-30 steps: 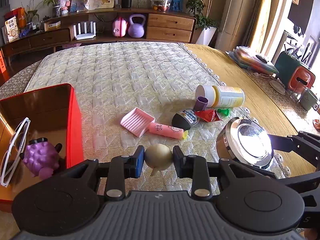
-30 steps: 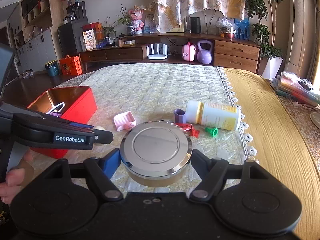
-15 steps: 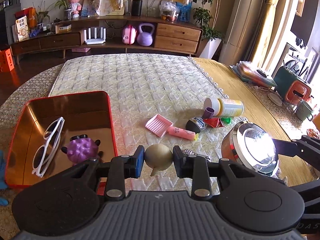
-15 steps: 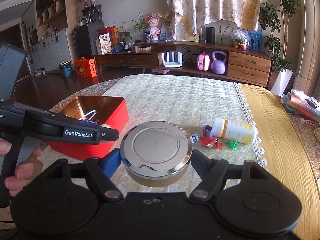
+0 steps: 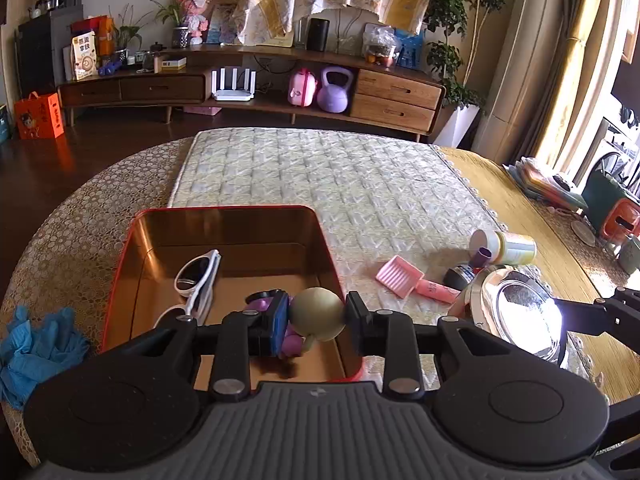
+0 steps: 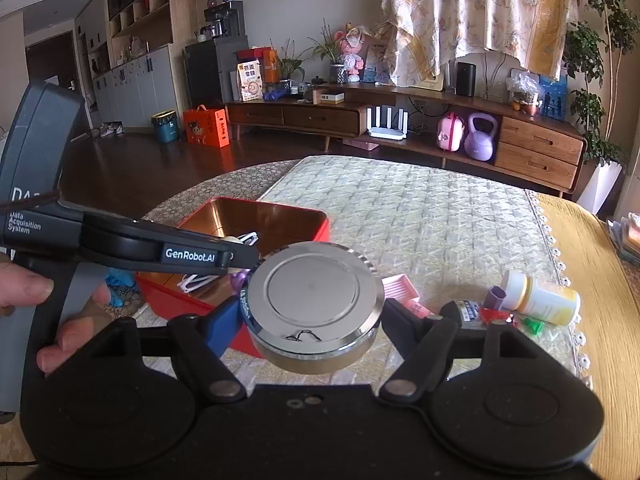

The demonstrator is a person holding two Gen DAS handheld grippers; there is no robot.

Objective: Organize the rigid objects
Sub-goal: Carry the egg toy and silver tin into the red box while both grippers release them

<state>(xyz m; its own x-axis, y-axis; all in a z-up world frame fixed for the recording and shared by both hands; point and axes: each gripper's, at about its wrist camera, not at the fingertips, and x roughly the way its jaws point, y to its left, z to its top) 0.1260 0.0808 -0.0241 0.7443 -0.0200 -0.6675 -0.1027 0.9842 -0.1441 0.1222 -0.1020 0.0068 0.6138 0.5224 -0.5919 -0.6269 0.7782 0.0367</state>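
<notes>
Left gripper (image 5: pixel 317 314), low in the middle of the left view, clamped on a dull gold ball (image 5: pixel 317 313), one pad on each side of it. Hangs over the near right corner of a red tin box (image 5: pixel 224 210) with a coppery inside, which fills the middle left of the frame. In the box: white sunglasses (image 5: pixel 197 280) toward its left side, and a purple toy (image 5: pixel 292 344) mostly hidden behind the blue left pad. Crumpled blue gloves (image 5: pixel 38 350) at the far left edge, outside the box, on the patterned tablecloth (image 5: pixel 72 208).

Right gripper (image 6: pixel 313 308), in the lower middle of the right view, clamped on a round silver tin (image 6: pixel 313 300), lid up and level, with a thin dark squiggle near its front rim. Same tin at the lower right of the left view, glaring in the sun. Left gripper's dark body crossing the left of the right view, its tip over the box, with the left hand (image 6: pixel 52 320) wrapped round the handle at the left edge.

On the quilted mat (image 5: pixel 332 184), right of the box in the left view: a pink scoop (image 5: pixel 398 276), a pink tube (image 5: pixel 436 290) touching its near end, a dark egg-shaped thing (image 5: pixel 460 276), and a white and yellow bottle (image 5: pixel 506 246) lying on its side with a small purple cap (image 5: pixel 480 256) just beside its mouth. A red wrapper (image 6: pixel 494 314) and a small green piece (image 6: pixel 534 326) at the lower right of the right view, just in front of the bottle.
</notes>
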